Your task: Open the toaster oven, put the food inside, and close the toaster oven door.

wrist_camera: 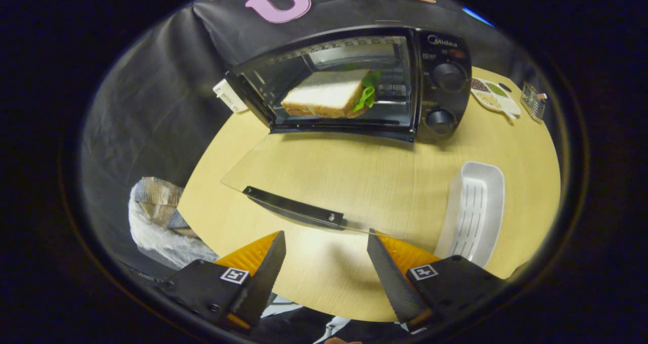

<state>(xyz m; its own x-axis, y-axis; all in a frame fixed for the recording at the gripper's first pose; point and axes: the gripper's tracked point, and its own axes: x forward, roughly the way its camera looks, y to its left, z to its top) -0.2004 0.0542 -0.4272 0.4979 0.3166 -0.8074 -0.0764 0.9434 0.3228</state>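
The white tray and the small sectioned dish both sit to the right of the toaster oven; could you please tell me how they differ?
The white tray is plain, deep and empty with a slotted floor; the sectioned dish is shallow and holds differently coloured fillings. The tray lies nearer the open claw, beside the lowered glass door; the dish lies farther back, next to the oven's knobs. Both are white and rest on the wooden table.

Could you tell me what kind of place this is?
Probably a mock kitchen set up in a booth, not a real home. A toaster oven stands open on a wooden table with a sandwich inside, a white tray lies beside it, and the open gripper hovers before the door.
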